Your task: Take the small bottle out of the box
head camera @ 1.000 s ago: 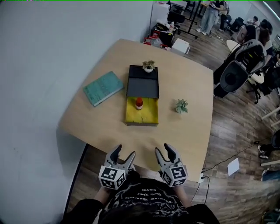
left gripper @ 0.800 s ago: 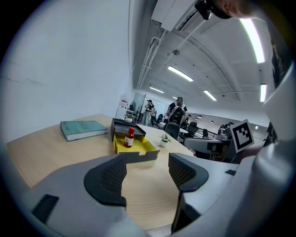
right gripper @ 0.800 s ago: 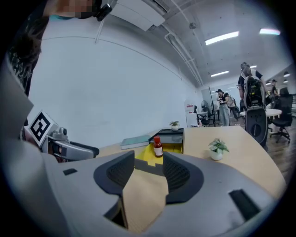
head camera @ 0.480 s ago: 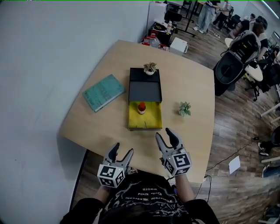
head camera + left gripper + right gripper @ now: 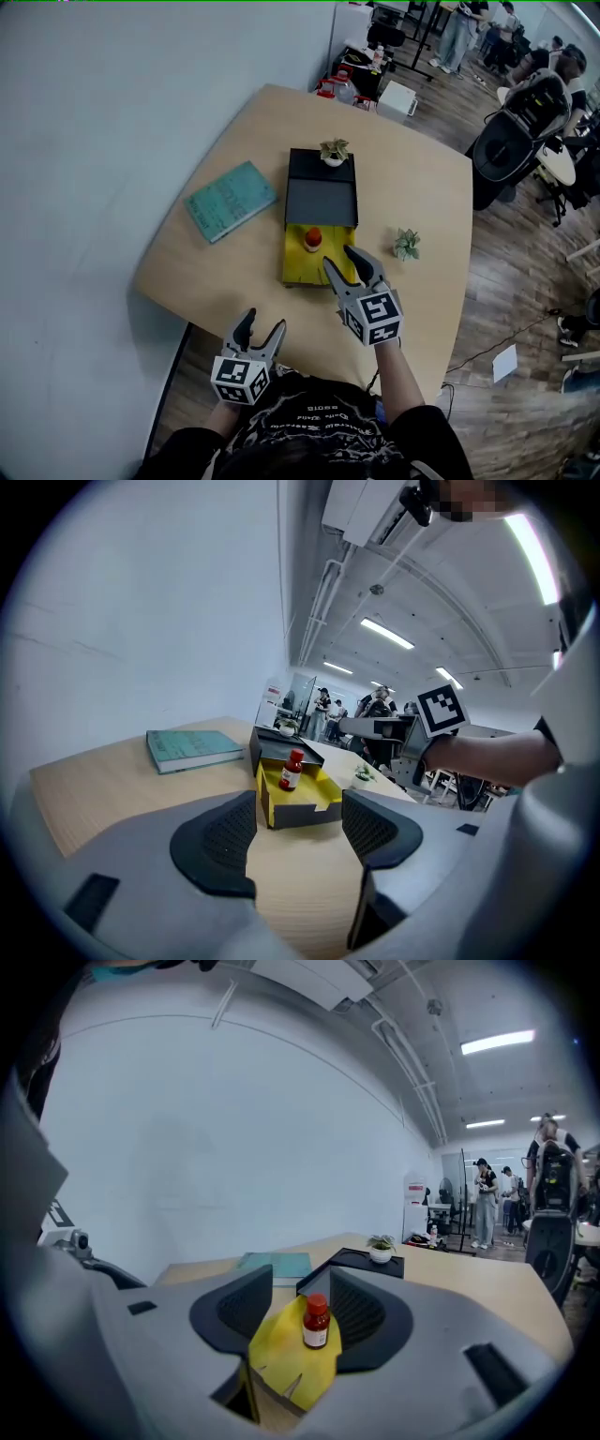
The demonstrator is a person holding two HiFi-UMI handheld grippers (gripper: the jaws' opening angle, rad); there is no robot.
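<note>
A pale wooden counter (image 5: pixel 225 272) is seen from above. On it, a box (image 5: pixel 298 262) lies as a yellow tray drawn out of a black sleeve. A teal book (image 5: pixel 230 200) is laid well to the left of it. The right tongs (image 5: pixel 339 261) are held over the near end of the yellow tray with the jaws spread wide and nothing gripped. The left tongs (image 5: pixel 263 323) are kept back by the counter's near edge, also spread wide and empty. One potted plant (image 5: pixel 334 151) is set on the far end of the sleeve, and a second plant (image 5: pixel 407 244) on the counter to the right of the box. The small bottle (image 5: pixel 312 239), red-capped, is stood upright at the tray's far end, just before the sleeve. It is lined up between the right jaws but has not been reached.

Several slips can be foreseen. The bottle could be tipped if one jaw were brought in off-centre. The jaws might be caught on the tray's side walls. The box is held by nothing, so it may be pushed along the counter. The round bottle could be squeezed out of a glancing grip.
</note>
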